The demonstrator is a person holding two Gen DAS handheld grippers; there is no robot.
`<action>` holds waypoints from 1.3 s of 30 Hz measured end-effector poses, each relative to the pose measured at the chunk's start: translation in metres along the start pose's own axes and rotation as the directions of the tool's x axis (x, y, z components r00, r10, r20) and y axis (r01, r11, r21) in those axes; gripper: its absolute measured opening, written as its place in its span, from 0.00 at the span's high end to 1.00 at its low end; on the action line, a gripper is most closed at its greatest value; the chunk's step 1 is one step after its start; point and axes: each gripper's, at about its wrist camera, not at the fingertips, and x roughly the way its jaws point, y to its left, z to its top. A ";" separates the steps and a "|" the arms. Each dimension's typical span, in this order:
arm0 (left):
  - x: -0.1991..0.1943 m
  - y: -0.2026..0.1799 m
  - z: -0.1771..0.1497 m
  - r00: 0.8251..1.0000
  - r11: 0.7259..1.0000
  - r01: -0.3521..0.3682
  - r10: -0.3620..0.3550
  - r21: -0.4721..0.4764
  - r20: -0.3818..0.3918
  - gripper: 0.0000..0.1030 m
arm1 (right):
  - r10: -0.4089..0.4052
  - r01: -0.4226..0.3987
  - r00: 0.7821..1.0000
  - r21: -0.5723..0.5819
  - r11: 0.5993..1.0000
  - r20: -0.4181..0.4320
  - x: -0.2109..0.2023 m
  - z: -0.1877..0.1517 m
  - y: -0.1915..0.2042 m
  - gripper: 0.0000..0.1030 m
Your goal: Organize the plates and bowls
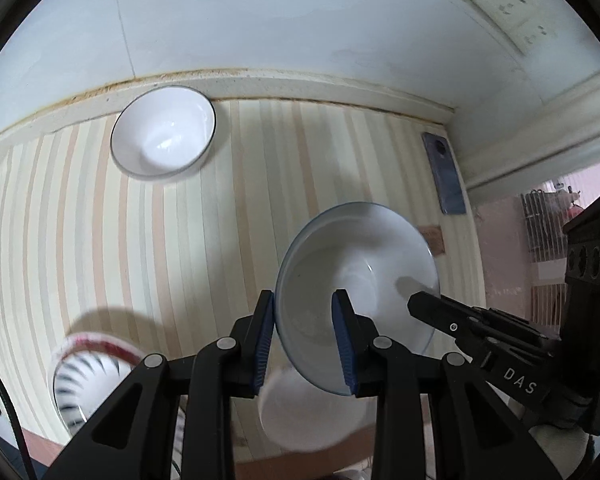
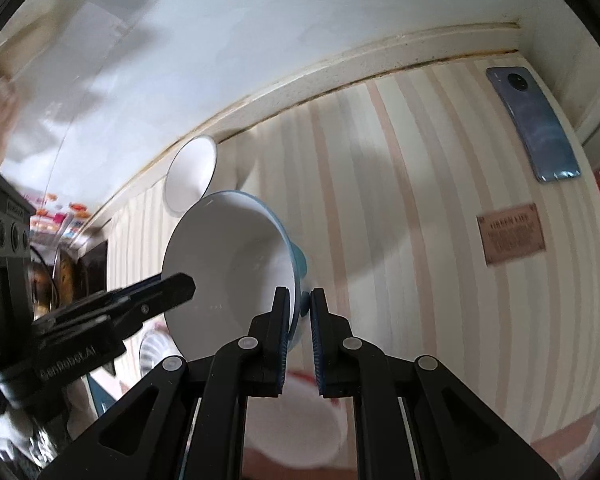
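Observation:
A white bowl with a blue outside point(image 1: 360, 256) hangs tilted above the striped table, held from two sides. My left gripper point(image 1: 304, 298) is shut on its near rim, one pad outside and one inside. My right gripper point(image 2: 300, 292) is shut on the opposite rim of the same bowl point(image 2: 228, 248); its black tip point(image 1: 416, 302) shows at the bowl's right edge. The left gripper point(image 2: 182, 282) reaches into the bowl from the left in the right wrist view. A white bowl with a dark rim point(image 1: 164, 132) stands by the back wall.
A blurred bowl with a red rim and black stripes point(image 1: 88, 376) and a plain white bowl point(image 1: 308, 412) sit below near the front edge. A blue phone point(image 1: 444, 172) and a brown label point(image 2: 512, 234) lie at the right. The wall point(image 1: 260, 20) closes the back.

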 end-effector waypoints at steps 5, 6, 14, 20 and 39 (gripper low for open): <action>-0.006 -0.005 -0.034 1.000 1.000 0.001 -0.001 0.017 -0.020 0.74 | 0.001 -0.001 1.000 -0.011 1.000 -0.030 -0.016 -0.041 0.002 0.89; -0.005 -0.005 -0.041 1.000 1.000 -0.004 0.005 0.031 -0.029 0.74 | 0.002 -0.002 0.999 -0.009 1.000 -0.036 -0.017 -0.048 0.001 0.89; 0.016 -0.006 -0.068 0.995 0.997 -0.037 0.043 0.069 -0.087 0.74 | 0.018 -0.015 0.995 0.033 0.999 -0.102 -0.002 -0.100 -0.012 0.88; 0.022 -0.010 -0.073 0.993 0.994 -0.056 0.065 0.092 -0.097 0.74 | 0.026 -0.020 0.992 0.051 0.998 -0.120 0.005 -0.117 -0.021 0.89; 0.041 -0.012 -0.089 0.987 0.989 -0.094 0.107 0.113 -0.119 0.74 | 0.020 -0.012 0.987 0.053 0.999 -0.159 0.015 -0.127 -0.028 0.89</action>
